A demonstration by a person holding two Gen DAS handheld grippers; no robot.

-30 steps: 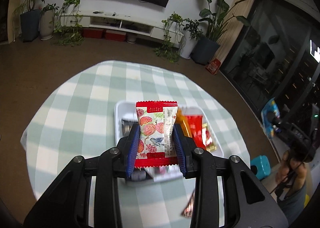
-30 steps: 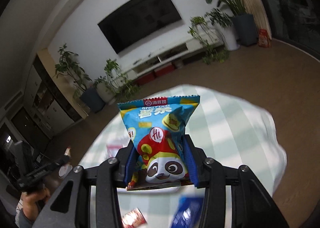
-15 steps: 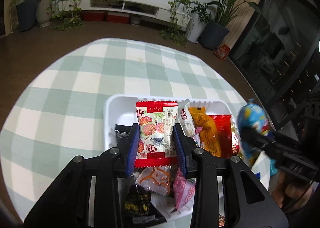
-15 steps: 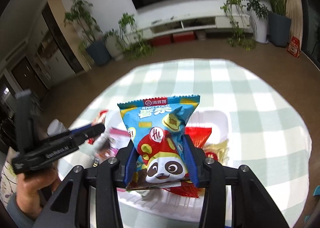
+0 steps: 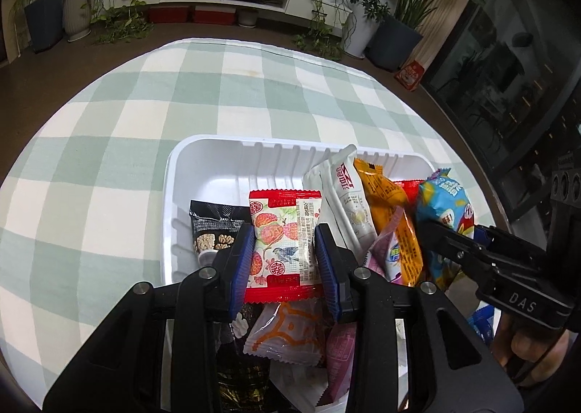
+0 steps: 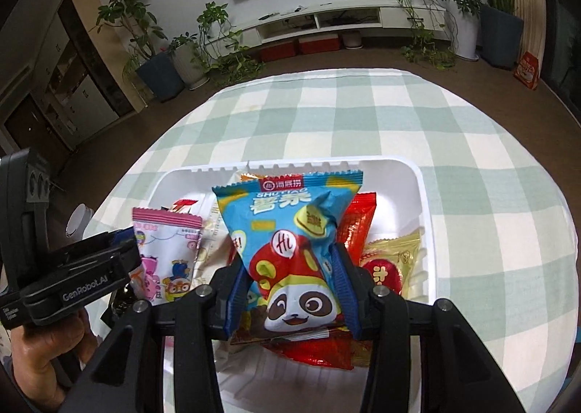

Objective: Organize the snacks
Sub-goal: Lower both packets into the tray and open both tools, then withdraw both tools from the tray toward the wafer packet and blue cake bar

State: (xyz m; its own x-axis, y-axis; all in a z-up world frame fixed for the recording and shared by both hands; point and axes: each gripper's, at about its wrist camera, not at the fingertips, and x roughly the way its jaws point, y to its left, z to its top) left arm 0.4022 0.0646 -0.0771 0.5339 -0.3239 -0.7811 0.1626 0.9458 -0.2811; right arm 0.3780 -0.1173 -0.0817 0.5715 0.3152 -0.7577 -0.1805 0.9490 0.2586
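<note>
- The left gripper, black with blue ribbed pads, fills the lower middle of the left wrist view and is clamped on a red-edged white snack packet printed with fruit and a bird, held upright between the pads above the tray.
- At the left of that view, a black packet showing cereal pieces lies in the white ribbed plastic tray, just beside the left pad.
- Below the held packet, in the lower middle, a white wrapper with orange line drawing and a pink wrapper lie in the tray's near end.
- Right of centre, a white packet with grey print, an orange packet and a pink-and-white cartoon packet lean together in the tray.
- At the right edge of the left wrist view, the right gripper reaches in from the right, gripping a blue panda-print snack bag over the tray's right end.
- In the right wrist view, the left gripper shows at the left edge, with the pink-and-white cartoon packet just beside it.
- In the centre of that view, the right gripper squeezes the blue panda-print snack bag by its lower half, above the tray.
- Behind and under the bag, a red packet lies in the tray, and right of it a pale gold packet with a red circle.
- The tray sits on a green-and-white checked tablecloth.
</note>
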